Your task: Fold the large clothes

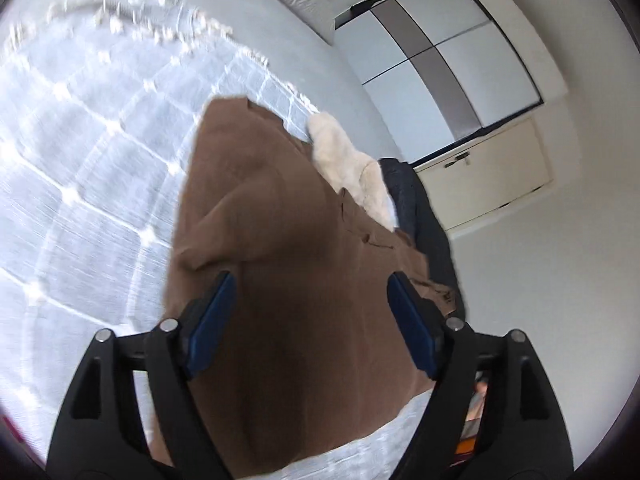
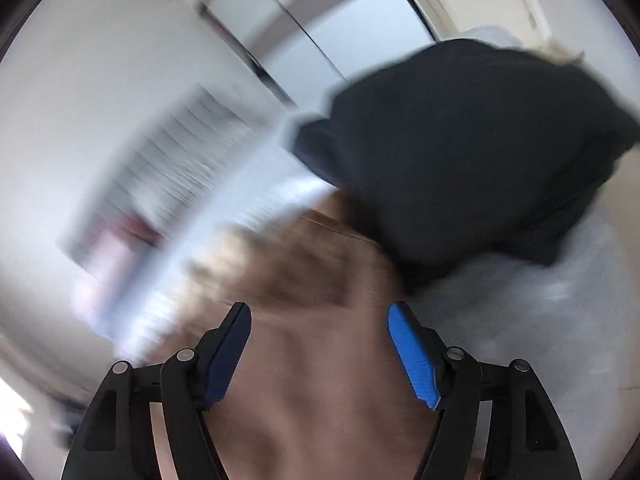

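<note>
- Brown garment (image 1: 280, 240) lies spread on the pale quilted bedcover (image 1: 80, 160), running away from you toward the far right, where a cream fleece piece (image 1: 344, 160) and a dark garment (image 1: 424, 216) sit beside it.
- Your left gripper (image 1: 308, 280) hangs over the near part of the brown cloth with its jaws wide apart, holding nothing.
- Your right gripper (image 2: 320, 312) is also spread wide over brown cloth; that view is badly smeared, so you cannot tell whether its blue pads (image 2: 412, 356) touch the fabric.
- Judging by this, you are between grasps, lining up for a fold. Next you would need to pinch two edges or corners and carry them across evenly.
- Containers: a white cabinet (image 1: 492, 176) stands against the far wall, doors closed, contents hidden.
</note>
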